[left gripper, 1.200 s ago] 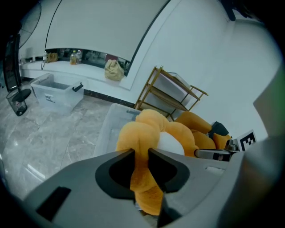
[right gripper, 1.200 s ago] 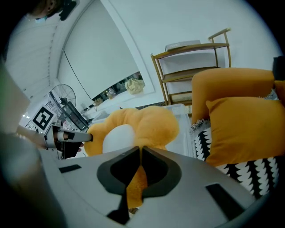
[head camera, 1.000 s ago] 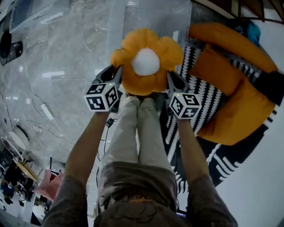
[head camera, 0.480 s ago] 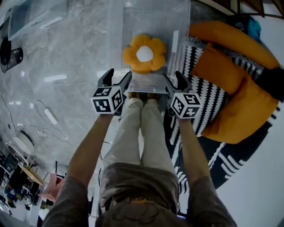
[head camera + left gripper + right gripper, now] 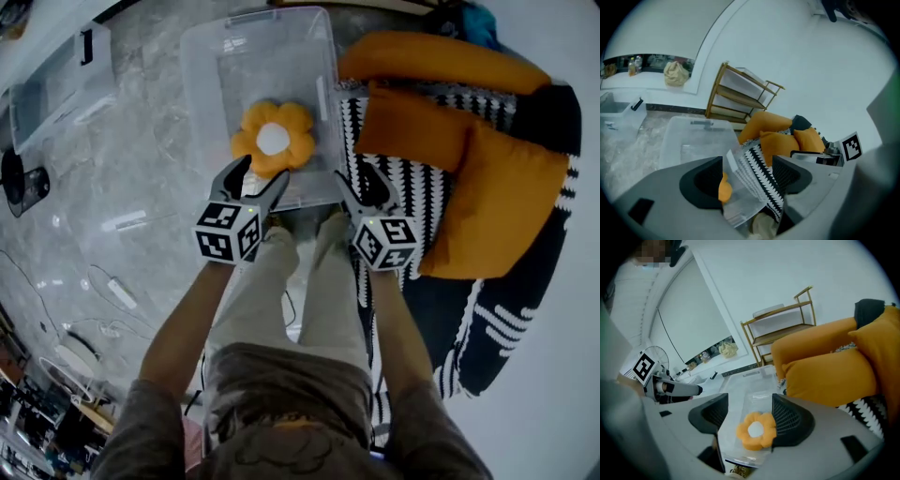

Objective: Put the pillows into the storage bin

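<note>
A grey marble floor [image 5: 122,169] fills the left of the scene. A black rug [image 5: 506,337] with white zigzag bands covers the right. On the rug lie the large orange pillows [image 5: 502,206], one long one at the far edge and flatter ones nearer, all outside the bin. Against the far wall stands a wooden rack [image 5: 740,98].

The clear storage bin [image 5: 202,84] sits on the floor just left of the rug, its right wall beside the rug's edge. The person's legs [image 5: 309,281] are at its near end.

The left gripper [image 5: 261,173] hangs over the bin's near left corner. Its jaws have just been opening and stand wide, with nothing between them. The right gripper [image 5: 364,187] is at the near right corner, over the line where bin meets rug. Its jaws have just been opening too and stand well apart, gripping nothing.

The small orange flower pillow [image 5: 273,139], white at its centre, lies flat on the bin's bottom toward the near end, clear of both grippers.
</note>
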### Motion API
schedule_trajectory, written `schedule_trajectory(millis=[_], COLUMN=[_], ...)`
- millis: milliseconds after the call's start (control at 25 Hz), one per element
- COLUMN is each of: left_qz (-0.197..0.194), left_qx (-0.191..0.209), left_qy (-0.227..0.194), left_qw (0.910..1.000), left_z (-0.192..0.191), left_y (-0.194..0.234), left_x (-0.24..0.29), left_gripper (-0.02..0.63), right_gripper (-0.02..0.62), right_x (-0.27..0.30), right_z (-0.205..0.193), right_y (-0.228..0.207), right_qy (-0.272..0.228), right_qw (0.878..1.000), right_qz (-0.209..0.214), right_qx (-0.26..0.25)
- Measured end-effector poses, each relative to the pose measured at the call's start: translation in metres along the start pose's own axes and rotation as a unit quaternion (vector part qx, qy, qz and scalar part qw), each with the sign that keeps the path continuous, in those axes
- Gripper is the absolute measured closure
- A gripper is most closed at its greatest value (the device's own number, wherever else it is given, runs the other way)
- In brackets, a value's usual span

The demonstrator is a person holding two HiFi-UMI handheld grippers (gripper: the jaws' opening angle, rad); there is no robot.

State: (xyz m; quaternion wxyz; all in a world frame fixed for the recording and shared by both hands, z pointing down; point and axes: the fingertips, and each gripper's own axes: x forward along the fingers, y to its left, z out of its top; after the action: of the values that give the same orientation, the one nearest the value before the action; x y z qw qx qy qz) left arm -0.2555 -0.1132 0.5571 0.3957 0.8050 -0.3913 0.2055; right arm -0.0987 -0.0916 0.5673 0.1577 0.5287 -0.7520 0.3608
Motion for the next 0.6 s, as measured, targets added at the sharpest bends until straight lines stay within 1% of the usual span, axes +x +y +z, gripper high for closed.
schedule_trajectory(millis=[160, 240, 400, 600], left_qz=[-0.042, -0.078, -0.143, -0.205], left_qx=[0.030, 0.059, 0.119, 0.182], left_qy=[-0.003, 0.001, 0.015, 0.038], left_qw=[0.9987, 0.9952, 0.9824, 0.9610], left_z=[0.029, 0.045, 0.058, 0.052], left_y=[-0.082, -0.130, -0.242, -0.375], left_x=[0.033, 0.057, 0.109, 0.163], left_gripper=[0.293, 0.292, 0.291, 0.291], right_gripper=[0.318, 0.318, 0.318, 0.318], right_x=[-0.062, -0.095, -0.174, -0.277], right_z=[0.026, 0.039, 0.047, 0.029], right_y=[-0.059, -0.093, -0.173, -0.264], right_qy=[-0.033, -0.059, -0.097, -0.126], right_qw=[0.999, 0.996, 0.985, 0.966], right_qz=[-0.034, -0.065, -0.127, -0.198], right_qx=[0.019, 0.033, 0.061, 0.105])
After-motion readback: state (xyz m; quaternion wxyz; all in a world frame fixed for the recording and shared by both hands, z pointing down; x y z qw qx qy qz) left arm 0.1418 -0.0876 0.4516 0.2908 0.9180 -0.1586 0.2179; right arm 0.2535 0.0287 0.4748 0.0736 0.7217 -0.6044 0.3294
